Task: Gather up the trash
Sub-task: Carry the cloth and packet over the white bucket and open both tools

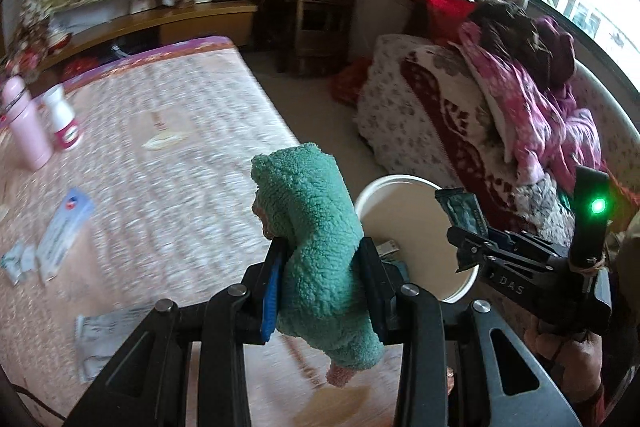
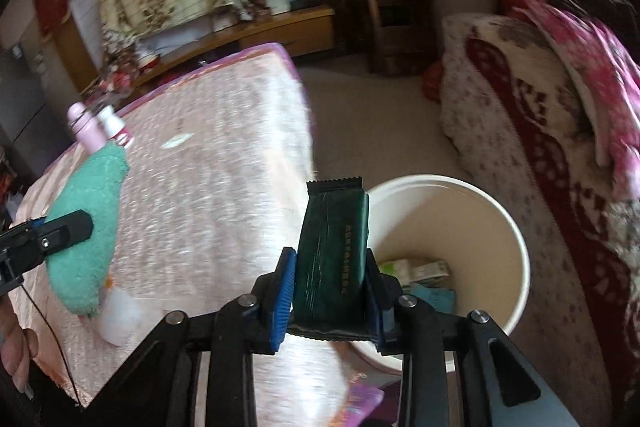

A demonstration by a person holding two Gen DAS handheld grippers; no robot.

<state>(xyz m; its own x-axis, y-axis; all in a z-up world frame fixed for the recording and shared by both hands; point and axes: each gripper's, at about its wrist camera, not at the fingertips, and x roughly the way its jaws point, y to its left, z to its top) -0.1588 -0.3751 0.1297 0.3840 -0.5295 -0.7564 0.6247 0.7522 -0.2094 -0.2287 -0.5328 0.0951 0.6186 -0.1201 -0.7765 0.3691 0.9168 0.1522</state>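
Here the right gripper (image 2: 330, 297) is clamping a dark green wrapper (image 2: 334, 251), its lower edge hidden, while the left gripper (image 1: 322, 283) is squeezing a green fleece cloth (image 1: 316, 239) at nine o'clock of the white bin (image 2: 516, 239).

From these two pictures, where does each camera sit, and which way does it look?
Left wrist: on the left gripper, facing forward over the table; its fingers clamp a green fleece cloth; the right gripper shows beside the white bucket.
Right wrist: on the right gripper, facing the white bucket; it clamps a dark green wrapper; the left gripper shows at left.
Shared: table, bucket, cloth, wrapper, pink bottle.
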